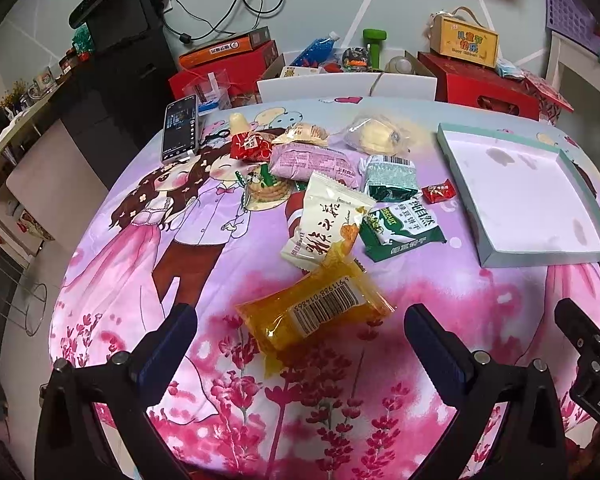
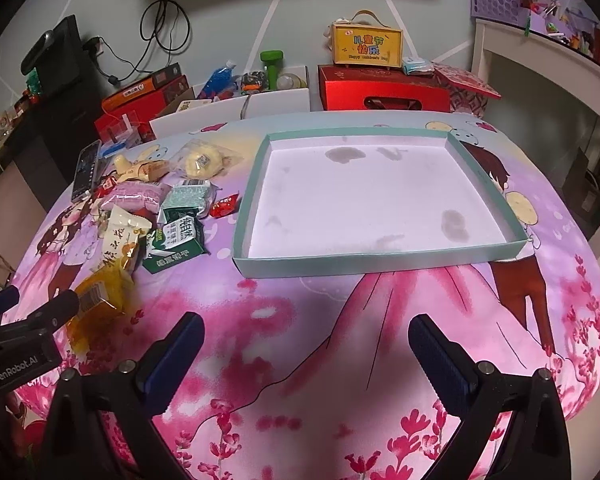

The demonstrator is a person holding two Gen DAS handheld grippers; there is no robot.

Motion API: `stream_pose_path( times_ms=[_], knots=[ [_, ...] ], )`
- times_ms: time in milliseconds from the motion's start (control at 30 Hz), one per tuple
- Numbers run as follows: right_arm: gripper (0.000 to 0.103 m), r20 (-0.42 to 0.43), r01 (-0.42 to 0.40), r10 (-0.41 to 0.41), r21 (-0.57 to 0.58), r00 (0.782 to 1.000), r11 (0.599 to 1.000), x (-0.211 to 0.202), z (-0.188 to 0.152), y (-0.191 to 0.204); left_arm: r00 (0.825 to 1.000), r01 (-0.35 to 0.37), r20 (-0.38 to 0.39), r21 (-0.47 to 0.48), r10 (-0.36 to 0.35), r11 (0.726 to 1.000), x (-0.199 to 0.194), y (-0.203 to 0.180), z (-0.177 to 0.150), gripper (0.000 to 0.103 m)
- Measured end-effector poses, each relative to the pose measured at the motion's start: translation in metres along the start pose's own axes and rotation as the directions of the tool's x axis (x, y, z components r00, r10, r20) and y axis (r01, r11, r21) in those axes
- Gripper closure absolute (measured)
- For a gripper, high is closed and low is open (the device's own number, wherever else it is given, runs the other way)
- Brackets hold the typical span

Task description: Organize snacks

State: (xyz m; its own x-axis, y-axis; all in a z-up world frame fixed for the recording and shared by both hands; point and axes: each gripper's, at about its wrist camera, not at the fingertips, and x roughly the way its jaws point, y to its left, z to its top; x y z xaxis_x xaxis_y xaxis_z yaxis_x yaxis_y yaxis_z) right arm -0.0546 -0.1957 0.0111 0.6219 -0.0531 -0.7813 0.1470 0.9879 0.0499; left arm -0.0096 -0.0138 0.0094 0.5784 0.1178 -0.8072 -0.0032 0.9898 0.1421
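My left gripper is open, low over the table, its fingers either side of an orange snack packet with a barcode. Beyond it lie a white packet, a green-and-white biscuit packet, a pink packet, a small red candy and several more snacks. A shallow teal-rimmed box with a white floor holds nothing; it also shows in the left wrist view. My right gripper is open and empty in front of the box, apart from it.
A phone lies at the table's far left. Red gift boxes, a yellow box, a white carton and bottles stand behind the table. A patterned pink cloth covers the table.
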Motion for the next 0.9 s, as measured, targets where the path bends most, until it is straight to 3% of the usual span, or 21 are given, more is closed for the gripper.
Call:
stream_pose_path(
  times_ms=[900],
  knots=[
    [0.000,-0.010,0.019,-0.019,0.006,1.000,1.000,0.0031,-0.0022,-0.0008,0.999,-0.013,-0.034,-0.038,0.012,0.999,0.0084,0.0067,-0.0017,0.000]
  ],
)
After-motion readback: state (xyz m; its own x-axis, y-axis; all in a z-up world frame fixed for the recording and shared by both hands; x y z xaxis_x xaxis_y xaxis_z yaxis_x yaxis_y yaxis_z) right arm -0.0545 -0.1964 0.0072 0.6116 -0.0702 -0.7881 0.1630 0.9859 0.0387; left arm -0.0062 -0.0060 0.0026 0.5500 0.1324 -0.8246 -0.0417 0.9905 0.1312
